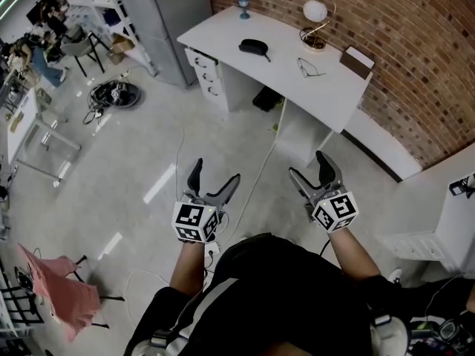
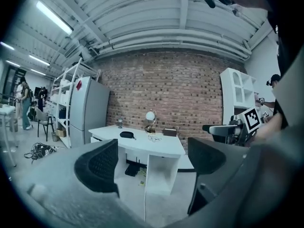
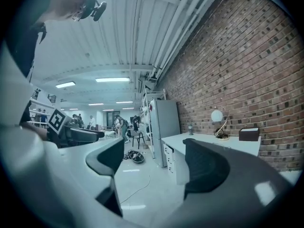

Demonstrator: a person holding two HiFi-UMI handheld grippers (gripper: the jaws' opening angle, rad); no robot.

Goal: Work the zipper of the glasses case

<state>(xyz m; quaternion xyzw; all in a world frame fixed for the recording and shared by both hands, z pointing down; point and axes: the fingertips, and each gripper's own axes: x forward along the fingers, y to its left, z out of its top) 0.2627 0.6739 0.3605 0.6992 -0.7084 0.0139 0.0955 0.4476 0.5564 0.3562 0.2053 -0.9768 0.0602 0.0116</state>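
The black glasses case (image 1: 254,47) lies on the white desk (image 1: 334,99) by the brick wall, far ahead of me. It shows small in the left gripper view (image 2: 127,135), with a pair of glasses (image 1: 310,68) to its right. My left gripper (image 1: 216,173) hangs over the floor, well short of the desk, jaws open and nothing between them (image 2: 154,160). My right gripper (image 1: 307,165) is level with it, also open and empty (image 3: 154,163). The case is hidden behind a jaw in the right gripper view.
A globe lamp (image 1: 315,13), a brown box (image 1: 357,60) and a small blue stand (image 1: 243,6) share the desk. A grey cabinet (image 1: 167,21) stands to its left and a white shelf unit (image 1: 445,213) on the right. Coiled cables (image 1: 111,95) lie on the floor.
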